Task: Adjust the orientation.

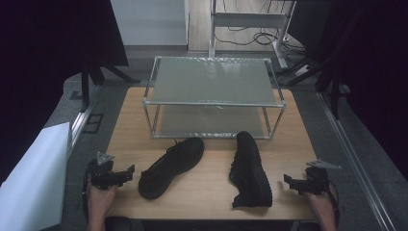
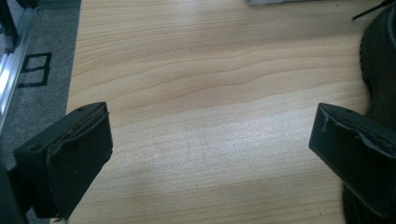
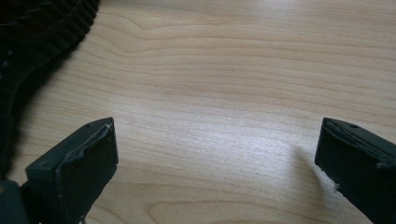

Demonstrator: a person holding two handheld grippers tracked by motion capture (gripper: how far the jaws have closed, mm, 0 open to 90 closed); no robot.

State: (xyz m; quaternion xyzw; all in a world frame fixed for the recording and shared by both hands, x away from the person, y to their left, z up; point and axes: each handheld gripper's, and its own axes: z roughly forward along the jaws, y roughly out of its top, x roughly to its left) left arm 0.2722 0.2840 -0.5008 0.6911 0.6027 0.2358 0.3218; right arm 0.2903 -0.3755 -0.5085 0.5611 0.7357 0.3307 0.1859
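Shoes lie before wire rack; both tools released, empty.

Two hands enter from the bottom edge, each holding a black two-jaw gripper low and pointing inward: the left gripper at the left, the right gripper at the right, well apart, both with jaws spread wide and nothing between them.
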